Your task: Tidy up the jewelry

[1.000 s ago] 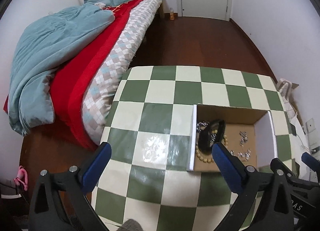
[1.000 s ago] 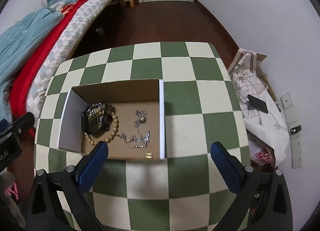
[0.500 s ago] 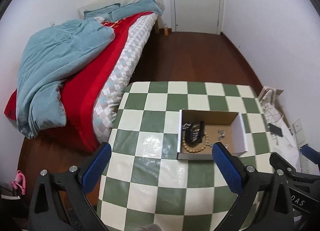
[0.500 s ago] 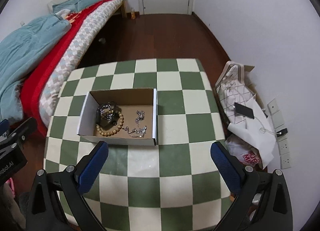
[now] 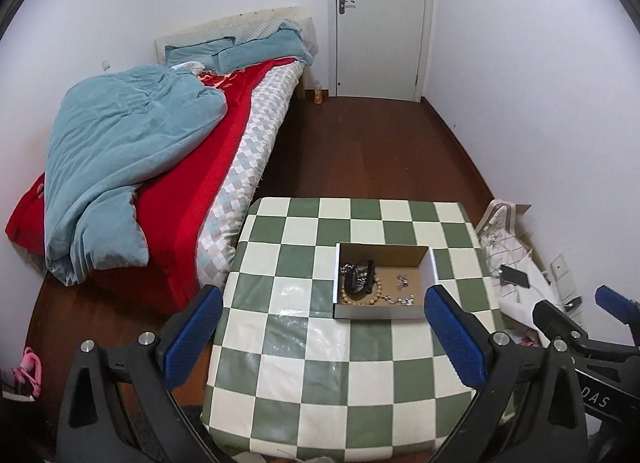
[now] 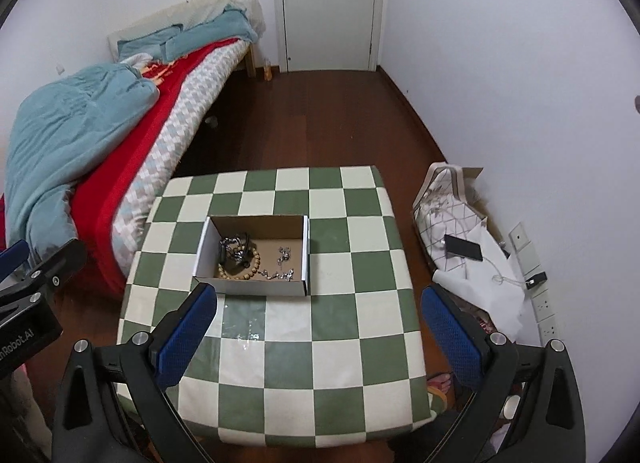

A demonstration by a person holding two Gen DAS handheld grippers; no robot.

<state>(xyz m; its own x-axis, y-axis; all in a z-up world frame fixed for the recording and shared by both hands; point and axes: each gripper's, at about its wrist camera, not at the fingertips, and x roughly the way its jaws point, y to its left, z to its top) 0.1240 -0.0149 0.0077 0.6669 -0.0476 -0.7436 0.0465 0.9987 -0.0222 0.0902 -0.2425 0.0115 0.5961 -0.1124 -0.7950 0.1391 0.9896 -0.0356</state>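
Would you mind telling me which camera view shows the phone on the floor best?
The right wrist view: the phone lies in full sight on white fabric, its cable trailing toward the wall sockets. The left wrist view shows it smaller, near the frame's right side, partly behind the right hand-held gripper's finger.

Jewelry (image 6: 256,259) lies in box (image 6: 251,286) on table (image 6: 280,347), bed (image 6: 120,151) to its left.

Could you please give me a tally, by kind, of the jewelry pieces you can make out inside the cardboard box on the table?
Wooden bead bracelet: 1
Black band: 1
Silver chain pieces: 3, one tangled by the black band, one small cluster, one along the front
Total: 5, all in the cardboard box; the tangles may hide more.
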